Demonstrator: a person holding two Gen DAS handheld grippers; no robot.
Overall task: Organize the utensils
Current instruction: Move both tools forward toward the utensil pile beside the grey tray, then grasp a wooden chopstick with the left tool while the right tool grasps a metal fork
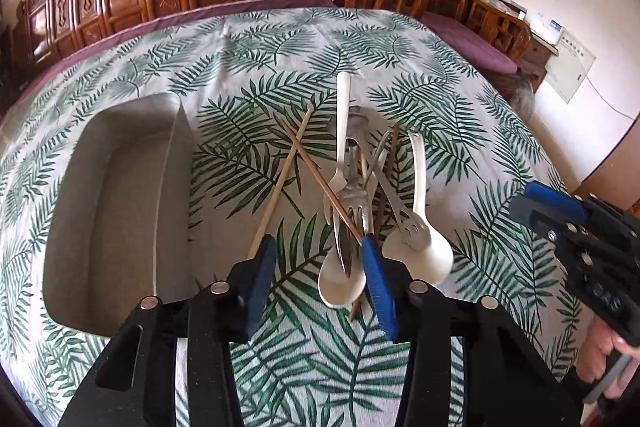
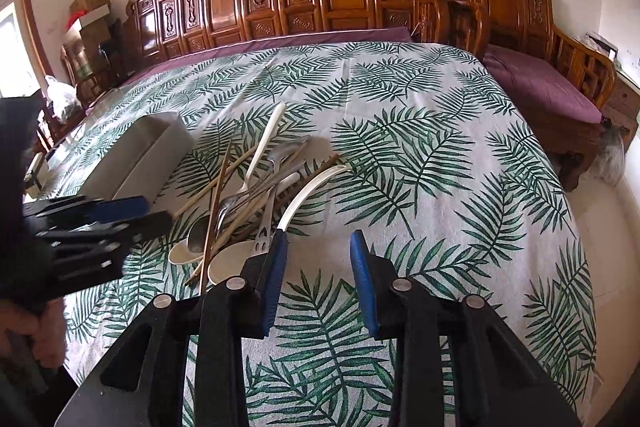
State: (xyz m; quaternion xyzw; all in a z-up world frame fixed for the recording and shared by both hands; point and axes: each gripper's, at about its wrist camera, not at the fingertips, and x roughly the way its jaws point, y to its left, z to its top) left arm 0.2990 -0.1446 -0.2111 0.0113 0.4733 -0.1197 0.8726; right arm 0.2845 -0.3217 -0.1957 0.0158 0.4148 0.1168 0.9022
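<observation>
A heap of utensils [image 1: 360,195] lies in the middle of a table covered with a leaf-print cloth [image 1: 460,115]: white spoons, metal forks, a metal spoon and several chopsticks, all crossed over each other. A grey tray [image 1: 116,195], empty as far as can be seen, sits just left of the heap with its long side running near to far.

Most of the utensils lie the same way as the tray, bowls and tines towards the near edge and handles pointing away. Two chopsticks [image 1: 280,183] cross at the left side of the heap and slant across that line.

The left gripper [image 1: 318,247] hangs at the near end of the heap, its jaws partly open with nothing between them. Its right finger lies over the near end of one slanting chopstick, beside the bowl of a white spoon [image 1: 342,279]; whether it touches them I cannot tell. The heap is straight ahead of this gripper and the tray is to its left.

The right gripper [image 2: 318,241] is at the near right corner of the heap, jaws also partly open and empty, only cloth showing in the gap. Its left finger is beside the fork tines and the curved white spoon [image 2: 312,191].

The left gripper seems the nearer one for a pick, and a grasp across a handle, not along it, would suit the way the pieces lie.
</observation>
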